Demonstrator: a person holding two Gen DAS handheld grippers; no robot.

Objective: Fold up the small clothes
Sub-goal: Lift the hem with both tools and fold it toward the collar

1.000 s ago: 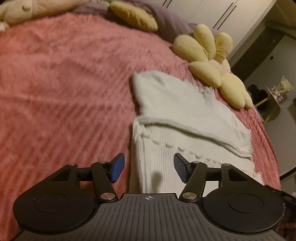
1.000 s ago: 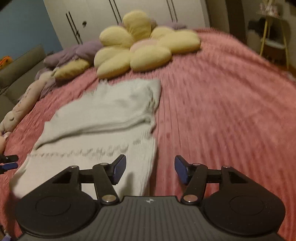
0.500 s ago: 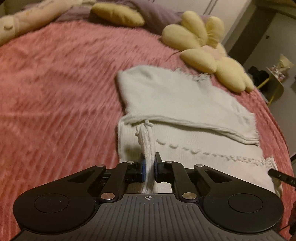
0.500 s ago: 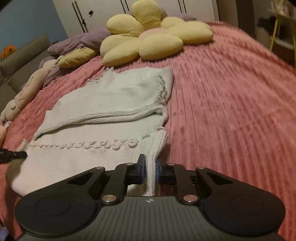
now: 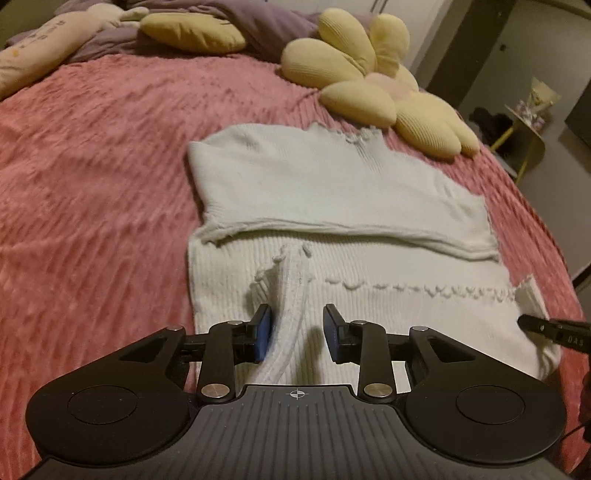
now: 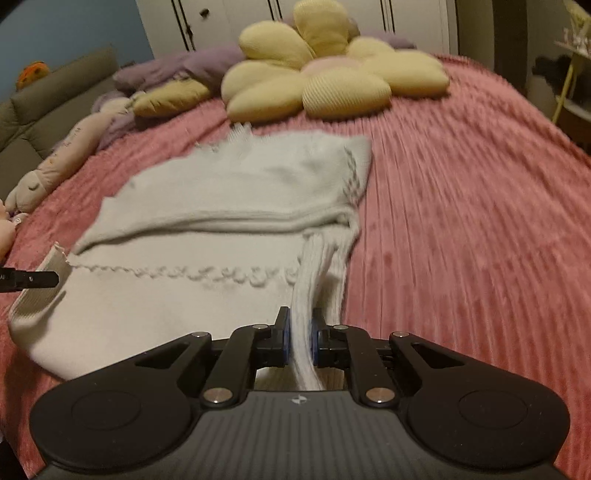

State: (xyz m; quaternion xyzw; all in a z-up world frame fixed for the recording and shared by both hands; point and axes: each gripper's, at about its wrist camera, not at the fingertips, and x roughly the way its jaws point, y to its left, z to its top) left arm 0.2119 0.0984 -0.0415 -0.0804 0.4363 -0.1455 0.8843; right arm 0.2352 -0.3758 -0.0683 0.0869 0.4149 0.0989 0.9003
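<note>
A small white knit garment (image 5: 332, 192) lies on the pink bedspread (image 5: 92, 184), its far half folded over the near half. My left gripper (image 5: 297, 332) is open at the garment's near left corner; a pinched ridge of knit (image 5: 291, 295) stands between the fingers, touching the left pad. My right gripper (image 6: 299, 341) is shut on the garment's near right corner (image 6: 314, 280), lifted in a ridge. The garment shows in the right wrist view (image 6: 229, 184). Each gripper's tip shows at the edge of the other's view.
A yellow flower-shaped cushion (image 5: 373, 85) lies just beyond the garment, also in the right wrist view (image 6: 325, 74). Purple and yellow pillows (image 5: 192, 33) and a long plush toy (image 6: 66, 155) lie at the bed's head. A small yellow side table (image 5: 524, 122) stands off the bed.
Both grippers shut on the garment's near corners half a second ago. Since then my left gripper has opened and left a raised ridge; the right stays shut and has lifted its corner.
</note>
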